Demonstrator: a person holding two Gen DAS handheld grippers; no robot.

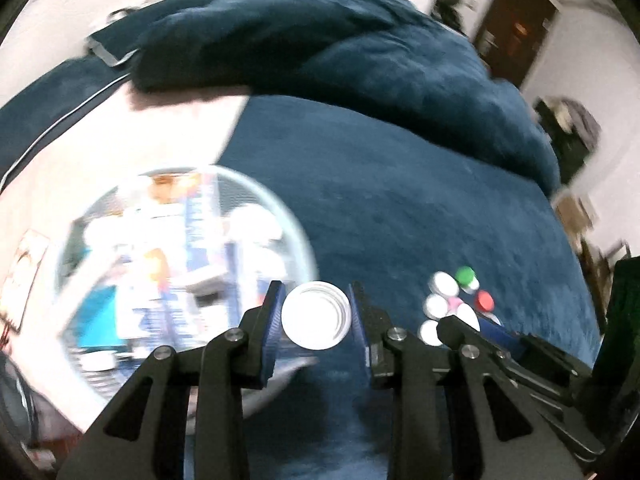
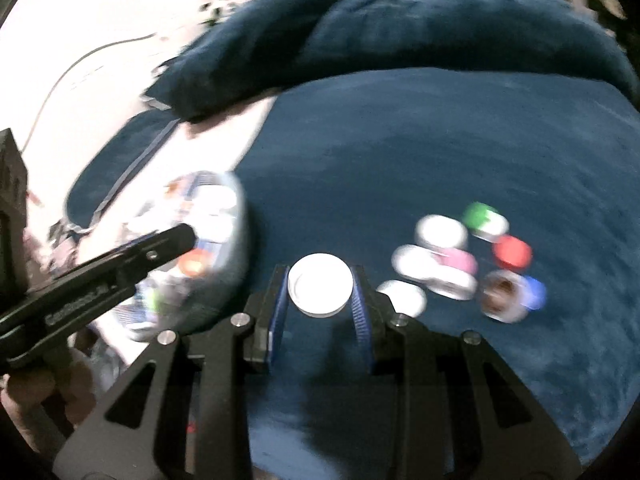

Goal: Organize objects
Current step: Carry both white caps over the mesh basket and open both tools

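Note:
My left gripper [image 1: 316, 314] is shut on a white round lid [image 1: 317, 315], held above the blue bedspread [image 1: 400, 200] just right of a round clear bin [image 1: 172, 264] full of small containers. My right gripper [image 2: 320, 290] is shut on a white round jar [image 2: 320, 289], also above the bedspread [image 2: 440, 152]. A cluster of small jars and caps lies on the bed to the right: white ones [image 2: 440, 234], a green one [image 2: 480, 216], a red one [image 2: 512, 252], a pink one [image 2: 460, 262] and a blue one [image 2: 534, 292]. The cluster also shows in the left wrist view [image 1: 456, 300].
The left gripper's arm [image 2: 100, 268] crosses in front of the bin [image 2: 200, 248] in the right wrist view. The right gripper's body [image 1: 520, 356] sits by the cluster in the left wrist view. A folded blue blanket [image 1: 320, 48] lies at the far side. White floor [image 1: 80, 152] lies left of the bed.

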